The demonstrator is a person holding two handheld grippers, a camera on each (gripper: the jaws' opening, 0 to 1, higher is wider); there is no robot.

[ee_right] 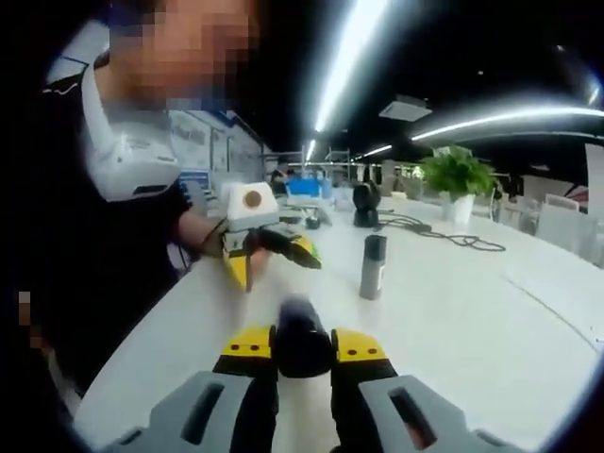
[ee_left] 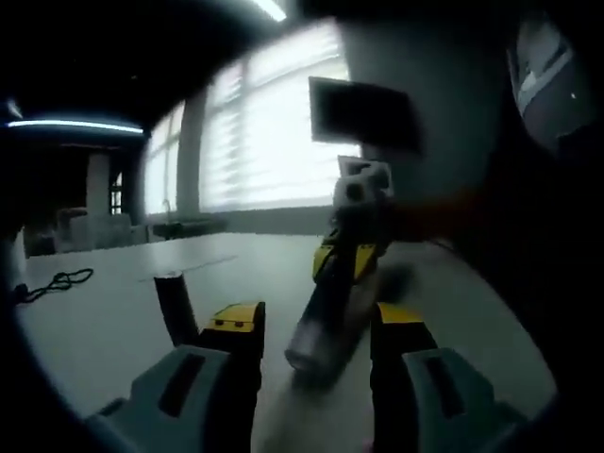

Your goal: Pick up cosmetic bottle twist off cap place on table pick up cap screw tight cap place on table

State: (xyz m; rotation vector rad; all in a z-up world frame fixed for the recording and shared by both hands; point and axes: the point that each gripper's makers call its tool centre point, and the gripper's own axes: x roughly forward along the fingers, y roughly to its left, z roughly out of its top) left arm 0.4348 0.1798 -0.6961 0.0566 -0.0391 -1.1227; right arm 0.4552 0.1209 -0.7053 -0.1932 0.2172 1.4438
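Right gripper view: white table (ee_right: 453, 311), plant (ee_right: 458, 172); fingers (ee_right: 255, 351) clench cap (ee_right: 302, 344); left's released.

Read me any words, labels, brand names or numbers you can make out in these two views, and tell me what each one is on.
None can be read.
The bottle standing on the table: no label legible, too small and blurred.
The cap held in the right gripper: plain dark, no text visible.
The wall boards behind the person: markings too blurred to read.
The dark screen by the window: blank.
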